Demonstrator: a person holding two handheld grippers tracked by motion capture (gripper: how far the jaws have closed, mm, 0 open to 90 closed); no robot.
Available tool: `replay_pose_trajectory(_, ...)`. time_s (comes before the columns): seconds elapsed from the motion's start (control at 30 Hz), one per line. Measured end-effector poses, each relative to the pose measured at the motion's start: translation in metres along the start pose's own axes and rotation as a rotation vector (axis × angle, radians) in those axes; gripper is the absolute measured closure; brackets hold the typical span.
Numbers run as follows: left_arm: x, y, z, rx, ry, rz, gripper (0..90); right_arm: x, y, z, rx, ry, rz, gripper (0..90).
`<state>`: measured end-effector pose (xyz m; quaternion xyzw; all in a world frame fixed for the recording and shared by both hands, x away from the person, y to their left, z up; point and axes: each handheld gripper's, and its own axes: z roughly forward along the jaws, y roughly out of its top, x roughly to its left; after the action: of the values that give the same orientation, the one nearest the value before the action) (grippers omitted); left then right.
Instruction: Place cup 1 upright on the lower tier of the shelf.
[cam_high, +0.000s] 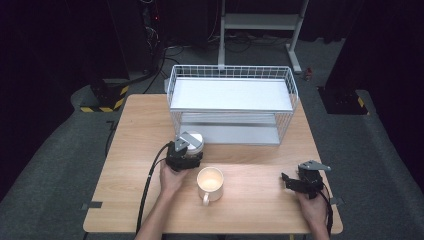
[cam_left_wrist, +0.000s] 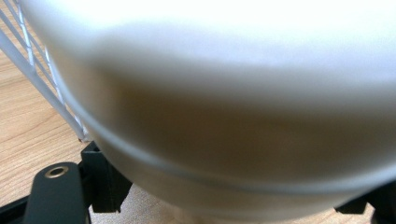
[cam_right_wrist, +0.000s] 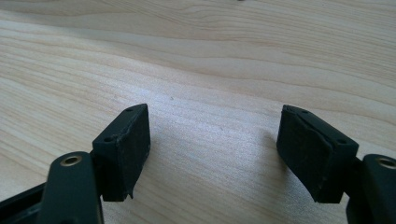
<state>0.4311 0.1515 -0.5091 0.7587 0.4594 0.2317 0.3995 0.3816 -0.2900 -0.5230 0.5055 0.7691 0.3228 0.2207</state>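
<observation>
A: Item, surface?
B: Wooden worktop (cam_high: 250, 200), wire rack (cam_high: 232, 102) at back; dark room.
A: Fingers?
B: My left gripper (cam_high: 192, 150) around white cup (cam_high: 196, 141) by the rack, grip unclear; right gripper (cam_right_wrist: 212, 149) spread, empty.

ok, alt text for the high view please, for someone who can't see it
A person's left gripper reaches around a white cup standing in front of a white wire rack on a wooden table. A second white mug, handle toward the person, stands just beside that hand. The right gripper rests open near the table's right edge, nothing between its jaws.
</observation>
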Motion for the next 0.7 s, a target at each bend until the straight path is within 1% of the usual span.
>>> replay_pose_trajectory(0.33,-0.0009,0.0002,-0.0002,-0.003,0.001,0.021,19.4,0.0000,0.0000,0.0000,0.000,0.000,0.000,26.1)
replay_pose_trajectory(0.43,0.0006,0.0004,0.0002,-0.003,0.003,0.024,19.4,0.0000,0.0000,0.0000,0.000,0.000,0.000,26.1)
replay_pose_trajectory(0.47,0.0006,0.0004,0.0002,-0.003,0.003,0.024,19.4,0.0000,0.0000,0.0000,0.000,0.000,0.000,26.1)
replay_pose_trajectory(0.5,0.0017,0.0002,0.0003,-0.004,-0.001,0.011,19.4,0.0000,0.0000,0.0000,0.000,0.000,0.000,26.1)
replay_pose_trajectory(0.53,0.0017,0.0002,0.0003,-0.004,-0.001,0.011,19.4,0.0000,0.0000,0.0000,0.000,0.000,0.000,26.1)
replay_pose_trajectory(0.57,0.0035,0.0004,-0.0004,-0.002,-0.008,0.001,19.4,0.0000,0.0000,0.0000,0.000,0.000,0.000,26.1)
replay_pose_trajectory(0.7,0.0034,0.0019,-0.0034,-0.010,-0.014,0.001,19.5,0.0000,0.0000,0.0000,0.000,0.000,0.000,26.1)
